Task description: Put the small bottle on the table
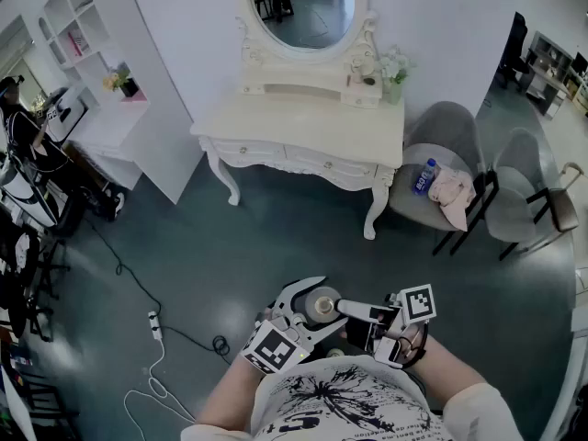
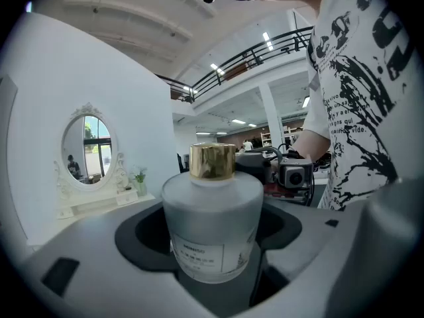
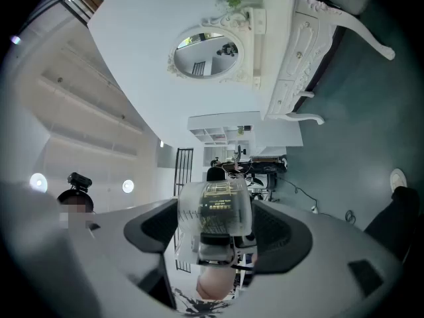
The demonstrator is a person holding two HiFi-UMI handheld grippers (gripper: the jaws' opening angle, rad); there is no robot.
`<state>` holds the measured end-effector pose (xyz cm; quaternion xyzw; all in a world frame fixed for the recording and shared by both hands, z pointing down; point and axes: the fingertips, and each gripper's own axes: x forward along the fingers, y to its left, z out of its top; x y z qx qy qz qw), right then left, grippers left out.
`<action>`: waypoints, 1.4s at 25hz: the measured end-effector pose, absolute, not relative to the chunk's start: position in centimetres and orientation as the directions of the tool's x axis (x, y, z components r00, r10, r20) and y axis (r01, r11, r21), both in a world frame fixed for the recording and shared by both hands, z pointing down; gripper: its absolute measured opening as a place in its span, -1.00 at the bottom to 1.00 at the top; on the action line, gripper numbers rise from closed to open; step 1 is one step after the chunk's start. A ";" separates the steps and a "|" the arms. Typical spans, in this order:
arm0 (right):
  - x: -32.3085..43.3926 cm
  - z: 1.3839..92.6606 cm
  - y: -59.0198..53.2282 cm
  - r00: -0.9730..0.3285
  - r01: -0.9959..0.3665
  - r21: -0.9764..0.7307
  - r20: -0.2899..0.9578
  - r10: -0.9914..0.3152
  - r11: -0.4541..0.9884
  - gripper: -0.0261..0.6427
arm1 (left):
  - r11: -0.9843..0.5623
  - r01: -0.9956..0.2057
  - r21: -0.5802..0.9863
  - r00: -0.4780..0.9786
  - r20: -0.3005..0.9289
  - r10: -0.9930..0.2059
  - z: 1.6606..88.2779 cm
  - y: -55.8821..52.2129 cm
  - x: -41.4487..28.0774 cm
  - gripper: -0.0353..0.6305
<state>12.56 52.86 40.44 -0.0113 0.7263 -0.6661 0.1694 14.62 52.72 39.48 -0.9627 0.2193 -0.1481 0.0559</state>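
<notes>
The small bottle (image 1: 322,303) is frosted glass with a gold cap, and it hangs in the air close to my chest. My left gripper (image 1: 310,310) has its curved jaws round the bottle. In the left gripper view the bottle (image 2: 212,224) fills the gap of the left gripper (image 2: 212,250), both pads against its sides. My right gripper (image 1: 360,312) reaches in from the right. In the right gripper view the bottle (image 3: 215,217) sits between the right gripper (image 3: 215,237) pads, which lie against it. The white dressing table (image 1: 303,127) stands well ahead, across the floor.
An oval mirror (image 1: 308,7) and a small plant (image 1: 393,67) stand on the table. Two grey chairs (image 1: 459,131) are to its right, one with a blue bottle (image 1: 424,176) and pink cloth (image 1: 452,194). White shelves (image 1: 92,53) stand left. Cables and a power strip (image 1: 154,323) lie on the floor.
</notes>
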 end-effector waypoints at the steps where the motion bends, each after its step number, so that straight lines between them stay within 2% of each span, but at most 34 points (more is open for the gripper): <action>1: 12.5 40.6 52.8 -0.942 0.208 -0.972 -0.230 -0.245 0.112 0.16 | -0.898 -0.405 -0.170 0.861 0.260 -0.438 39.7 52.7 14.5 0.16; 20: 10.9 41.5 49.2 -0.940 0.182 -0.976 -0.209 -0.269 0.124 0.16 | -0.909 -0.389 -0.149 0.876 0.245 -0.415 40.7 49.0 13.0 0.16; 35: 0.0 40.5 35.4 -0.940 0.201 -0.971 -0.228 -0.253 0.131 0.16 | -0.911 -0.375 -0.169 0.877 0.253 -0.408 39.6 35.2 2.2 0.16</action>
